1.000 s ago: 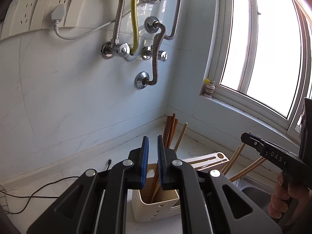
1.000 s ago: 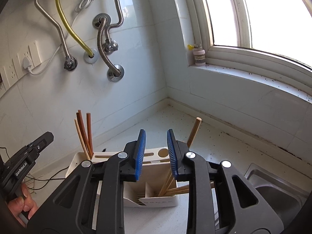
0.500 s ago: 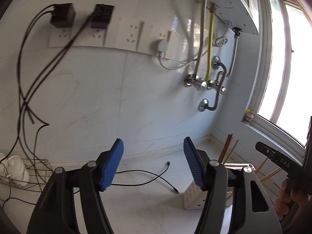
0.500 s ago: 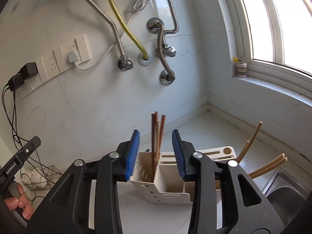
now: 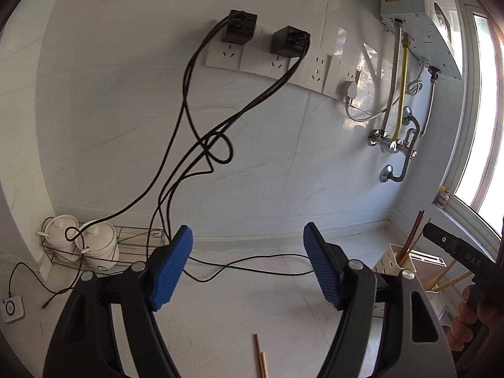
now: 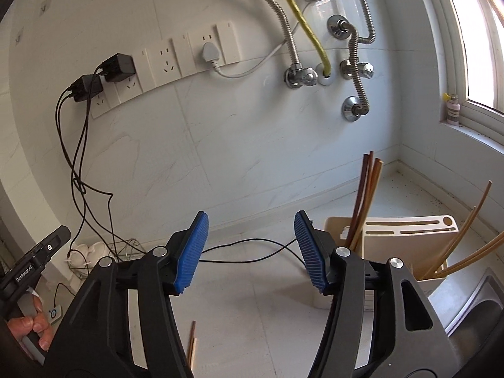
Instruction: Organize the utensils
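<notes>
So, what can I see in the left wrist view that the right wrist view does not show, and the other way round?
Only the left wrist view shows the water heater on the wall and the white device on the counter's left edge. Only the right wrist view shows the sink beside the utensil holder. Both show the holder with chopsticks standing in it, loose chopsticks on the counter, the wall sockets, and the jars.

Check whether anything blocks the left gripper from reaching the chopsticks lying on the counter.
Nothing visible does. The left gripper is open and empty, and the loose chopsticks lie on bare counter just below and ahead of its fingers. The black cable crosses farther back, clear of them.
</notes>
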### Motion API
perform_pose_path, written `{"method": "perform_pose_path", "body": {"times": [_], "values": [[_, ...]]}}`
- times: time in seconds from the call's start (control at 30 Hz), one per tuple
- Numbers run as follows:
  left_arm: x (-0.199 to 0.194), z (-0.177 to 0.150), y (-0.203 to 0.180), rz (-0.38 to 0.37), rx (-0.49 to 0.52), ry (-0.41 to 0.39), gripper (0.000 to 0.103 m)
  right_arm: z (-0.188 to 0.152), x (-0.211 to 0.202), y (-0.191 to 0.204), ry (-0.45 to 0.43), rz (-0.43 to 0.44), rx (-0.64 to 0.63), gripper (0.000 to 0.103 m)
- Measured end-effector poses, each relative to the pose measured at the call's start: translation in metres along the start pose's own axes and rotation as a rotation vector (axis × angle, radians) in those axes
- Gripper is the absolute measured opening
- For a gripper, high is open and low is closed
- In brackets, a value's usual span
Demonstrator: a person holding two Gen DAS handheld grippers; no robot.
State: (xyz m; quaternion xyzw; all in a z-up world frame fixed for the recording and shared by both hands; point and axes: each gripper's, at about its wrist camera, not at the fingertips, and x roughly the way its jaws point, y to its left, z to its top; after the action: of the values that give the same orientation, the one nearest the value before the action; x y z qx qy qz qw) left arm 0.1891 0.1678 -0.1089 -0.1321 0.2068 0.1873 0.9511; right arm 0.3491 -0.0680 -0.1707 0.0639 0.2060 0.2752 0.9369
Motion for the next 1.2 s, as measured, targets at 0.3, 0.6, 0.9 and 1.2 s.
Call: {"method": "perform_pose_path", "body": {"times": [0.3, 0.6, 0.9, 1.2], "values": [[-0.016, -0.014, 0.027, 0.049, -0.015, 0.028, 0.079, -0.016, 0.007, 0.035, 0.037, 0.068, -0.021, 0.064], [-0.017, -0.037, 0.041, 0.071, -0.009, 0.112, 0.093, -0.030, 0.014, 0.046, 0.085, 0.090, -0.001, 0.082], [-0.011, -0.063, 0.048, 0.072, -0.035, 0.228, 0.097, -0.041, 0.016, 0.046, 0.113, 0.105, -0.001, 0.095], [0.004, -0.105, 0.046, 0.061, -0.021, 0.412, 0.098, -0.062, 0.024, 0.037, 0.191, 0.077, 0.003, 0.095]]}}
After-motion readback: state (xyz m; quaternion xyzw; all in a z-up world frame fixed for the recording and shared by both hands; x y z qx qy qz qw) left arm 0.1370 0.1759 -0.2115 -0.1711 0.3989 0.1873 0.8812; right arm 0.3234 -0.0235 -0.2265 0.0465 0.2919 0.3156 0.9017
